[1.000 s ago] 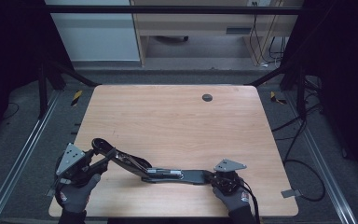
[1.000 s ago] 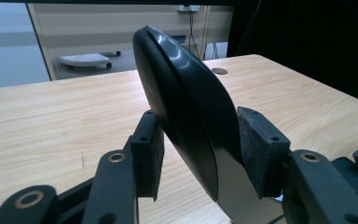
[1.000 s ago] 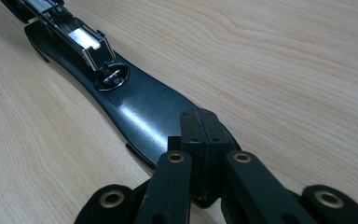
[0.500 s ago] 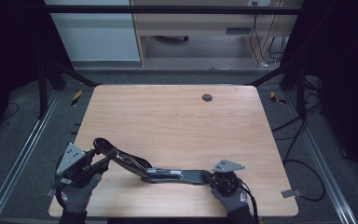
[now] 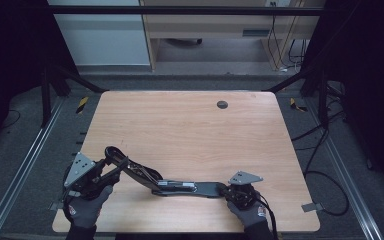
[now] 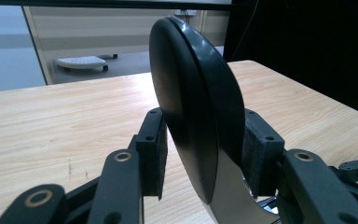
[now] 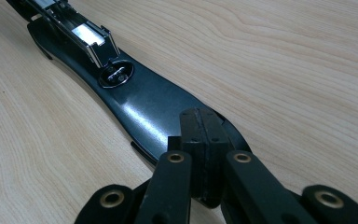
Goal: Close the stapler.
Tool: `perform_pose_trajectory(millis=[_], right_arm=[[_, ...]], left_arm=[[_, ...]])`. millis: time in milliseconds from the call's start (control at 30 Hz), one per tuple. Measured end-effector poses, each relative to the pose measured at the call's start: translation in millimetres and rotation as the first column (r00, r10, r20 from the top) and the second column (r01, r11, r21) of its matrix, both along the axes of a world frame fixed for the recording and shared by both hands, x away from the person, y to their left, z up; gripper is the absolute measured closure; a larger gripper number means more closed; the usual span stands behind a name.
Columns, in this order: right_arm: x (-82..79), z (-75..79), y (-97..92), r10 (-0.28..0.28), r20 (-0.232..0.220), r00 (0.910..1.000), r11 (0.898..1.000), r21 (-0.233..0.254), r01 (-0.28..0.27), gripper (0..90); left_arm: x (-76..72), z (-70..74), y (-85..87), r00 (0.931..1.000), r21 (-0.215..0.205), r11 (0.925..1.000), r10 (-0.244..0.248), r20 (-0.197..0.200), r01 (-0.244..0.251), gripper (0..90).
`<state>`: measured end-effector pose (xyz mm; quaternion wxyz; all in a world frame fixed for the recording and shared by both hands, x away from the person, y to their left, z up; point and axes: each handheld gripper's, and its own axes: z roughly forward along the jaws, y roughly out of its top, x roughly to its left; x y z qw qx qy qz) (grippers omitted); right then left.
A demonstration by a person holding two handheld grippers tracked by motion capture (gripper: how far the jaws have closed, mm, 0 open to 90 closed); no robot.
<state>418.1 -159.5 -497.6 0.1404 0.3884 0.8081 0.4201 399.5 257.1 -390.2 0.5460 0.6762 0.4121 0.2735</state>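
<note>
Gripping the stapler (image 5: 180,186) (opened flat): left tool (image 5: 111,167), right tool (image 5: 226,190).

**Dim room, wood table, grey floor**

Light wood-grain table (image 5: 190,130) with rounded corners and a dark round grommet (image 5: 222,104) near the far edge. Grey carpet floor (image 5: 35,165) all around. Metal rails (image 5: 20,170) run along both sides of the table; black frame legs (image 5: 47,90) and a black bar (image 5: 180,10) cross the top. Yellow-black tape (image 5: 82,103) sits on the floor, far left. Behind: beige desk (image 5: 205,25), pale wall panel (image 5: 100,35). Cables (image 5: 325,150) trail on the right floor. Edges of the room are very dark; lighting is low.
</note>
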Motion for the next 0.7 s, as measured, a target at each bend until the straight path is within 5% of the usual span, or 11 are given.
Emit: perform_pose_trajectory(millis=[700], right_arm=[[-0.9, -1.1, -4.3, -0.008, -0.005, 1.0000, 1.000, 0.018, 0.008, 90.0]], left_arm=[[0.1, 11.0, -27.2, 0.9987, 0.028, 0.9989, -0.039, 0.034, 0.038, 58.5]])
